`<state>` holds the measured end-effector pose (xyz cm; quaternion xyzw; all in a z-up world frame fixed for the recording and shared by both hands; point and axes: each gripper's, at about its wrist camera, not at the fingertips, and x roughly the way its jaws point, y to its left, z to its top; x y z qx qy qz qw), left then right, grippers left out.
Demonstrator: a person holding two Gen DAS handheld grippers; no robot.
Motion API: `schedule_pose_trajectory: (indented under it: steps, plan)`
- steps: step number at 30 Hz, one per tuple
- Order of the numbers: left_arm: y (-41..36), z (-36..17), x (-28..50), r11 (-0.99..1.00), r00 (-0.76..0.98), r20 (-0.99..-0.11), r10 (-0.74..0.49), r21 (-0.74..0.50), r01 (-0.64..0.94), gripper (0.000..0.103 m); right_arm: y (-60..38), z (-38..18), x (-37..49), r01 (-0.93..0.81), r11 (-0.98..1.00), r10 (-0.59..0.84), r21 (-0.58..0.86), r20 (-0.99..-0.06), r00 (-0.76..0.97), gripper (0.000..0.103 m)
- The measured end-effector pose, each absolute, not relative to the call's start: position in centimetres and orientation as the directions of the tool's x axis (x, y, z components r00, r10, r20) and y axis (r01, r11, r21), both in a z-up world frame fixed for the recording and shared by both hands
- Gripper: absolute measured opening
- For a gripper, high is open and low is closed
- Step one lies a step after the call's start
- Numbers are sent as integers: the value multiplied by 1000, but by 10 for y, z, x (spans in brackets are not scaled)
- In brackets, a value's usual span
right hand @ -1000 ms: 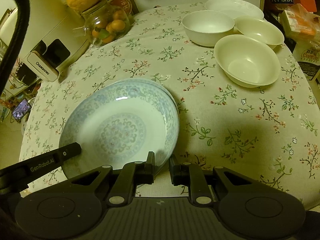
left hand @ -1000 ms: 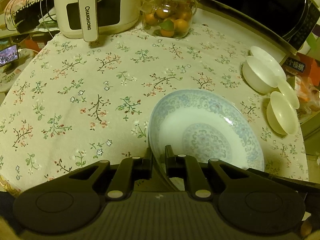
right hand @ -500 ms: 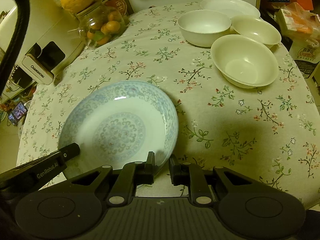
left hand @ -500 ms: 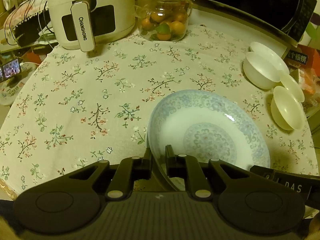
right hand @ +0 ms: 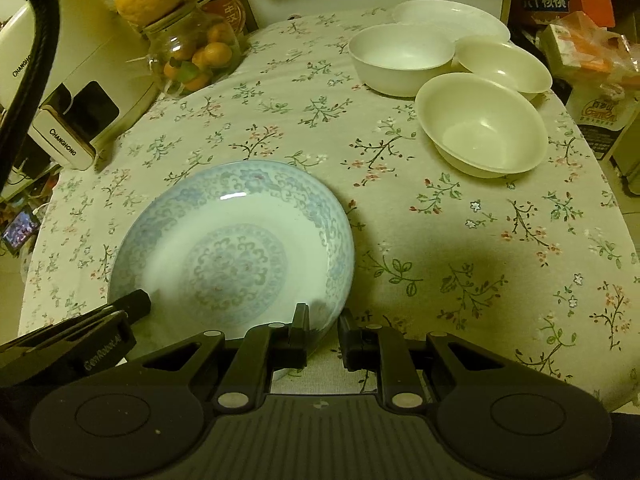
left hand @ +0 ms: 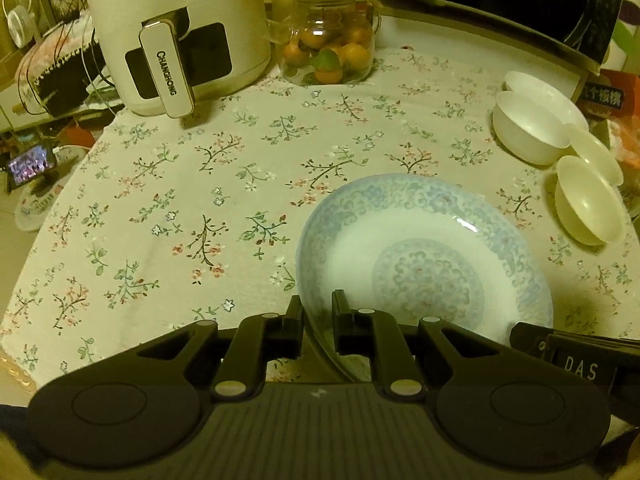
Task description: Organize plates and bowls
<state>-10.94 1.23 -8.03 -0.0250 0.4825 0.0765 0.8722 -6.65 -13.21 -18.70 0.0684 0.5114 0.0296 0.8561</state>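
Plates [left hand: 424,256] with a blue pattern sit low and centre in both wrist views, apparently two nested, on the floral tablecloth [left hand: 192,200]. The left gripper [left hand: 318,312] is clenched on the near rim at its left side and the right gripper [right hand: 322,322] on the near rim at its right; pinching opposite sides probably keeps the heavy stack level for a two-handed carry. White bowls [right hand: 480,128] cluster at the upper right, likely where crockery is being gathered. An air fryer [left hand: 176,32] and fruit jar [left hand: 328,44] stand at the upper left.
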Motion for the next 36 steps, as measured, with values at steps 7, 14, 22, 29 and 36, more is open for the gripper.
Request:
schedule_pose_trajectory:
  steps: [7,14,22,29,36]
  plan:
    - [9,-84,-110,984,520,-841,148,76,-158,12,-128,-188,-69,18,993,96,120,-868,488,16]
    - [9,-87,-110,983,505,-849,157,86,-161,12,-123,-189,-72,3,997,68,81,-861,505,16]
    - [13,-86,-110,984,505,-851,143,69,-164,12,-122,-188,-73,-6,998,53,59,-856,515,17]
    - [15,-85,-110,985,504,-853,133,56,-165,12,-119,-188,-74,-21,999,44,39,-852,522,18]
    - [17,-84,-109,986,504,-855,124,47,-162,12,-118,-189,-74,-30,999,39,27,-852,522,20]
